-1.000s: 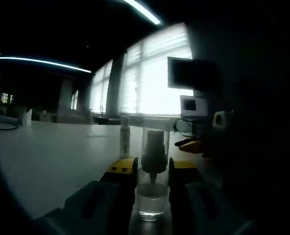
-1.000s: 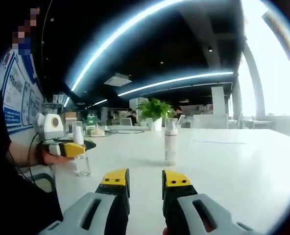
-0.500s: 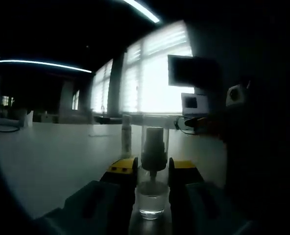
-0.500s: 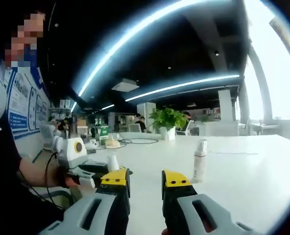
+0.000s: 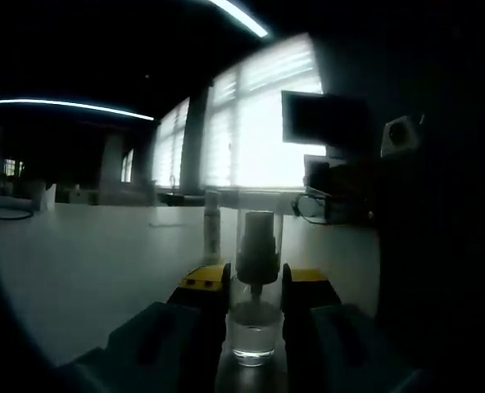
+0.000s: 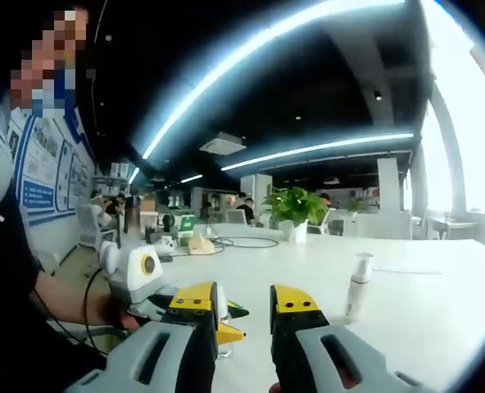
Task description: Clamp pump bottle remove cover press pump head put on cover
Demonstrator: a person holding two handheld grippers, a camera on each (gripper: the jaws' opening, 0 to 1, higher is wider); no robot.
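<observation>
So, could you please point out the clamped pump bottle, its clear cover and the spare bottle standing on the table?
pump bottle (image 5: 251, 337), left gripper view, liquid-filled base.
clear cover (image 5: 259, 225), left gripper view, upper wall.
spare bottle (image 6: 357, 288), right gripper view, body.

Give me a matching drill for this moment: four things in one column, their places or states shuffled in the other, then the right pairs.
Things:
1. pump bottle
2. clear cover
3. white bottle
4. potted plant

Places or states:
A. standing alone on the white table
B. far back on the table, green leaves
C. clamped between the left gripper fingers
D. on over the pump head

Pairs: 1-C, 2-D, 3-A, 4-B
</observation>
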